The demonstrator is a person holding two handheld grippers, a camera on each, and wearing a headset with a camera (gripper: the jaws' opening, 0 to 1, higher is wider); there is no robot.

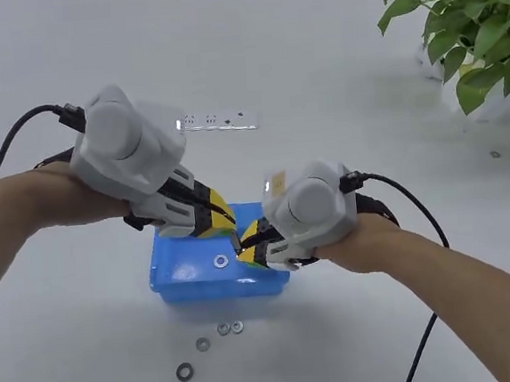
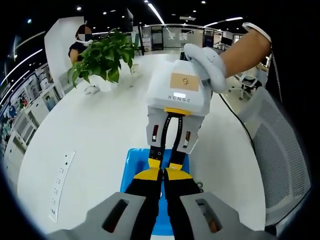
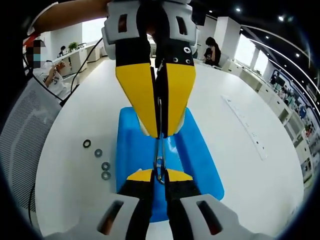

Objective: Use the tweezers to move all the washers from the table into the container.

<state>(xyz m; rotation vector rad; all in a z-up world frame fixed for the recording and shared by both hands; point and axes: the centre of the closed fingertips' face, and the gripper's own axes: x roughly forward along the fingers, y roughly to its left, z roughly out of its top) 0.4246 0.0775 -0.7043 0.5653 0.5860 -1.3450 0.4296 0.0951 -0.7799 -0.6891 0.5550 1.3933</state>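
Note:
Both grippers meet tip to tip over the blue container (image 1: 178,278). My left gripper (image 1: 226,224) comes in from the left and my right gripper (image 1: 247,247) from the right. In the right gripper view the thin metal tweezers (image 3: 160,150) run from my right gripper's (image 3: 160,176) shut jaws up between the left gripper's (image 3: 160,131) yellow jaws, which are also closed on them. One washer (image 1: 221,262) lies inside the container. Several washers (image 1: 203,344) lie on the table in front of it, and they are the washers (image 3: 105,165) left of the container (image 3: 200,165) in the right gripper view.
A white power strip (image 1: 218,121) lies on the table beyond the container. A potted plant (image 1: 473,29) stands at the far right. Cables trail from both grippers. The white table (image 1: 90,348) has open room around the container.

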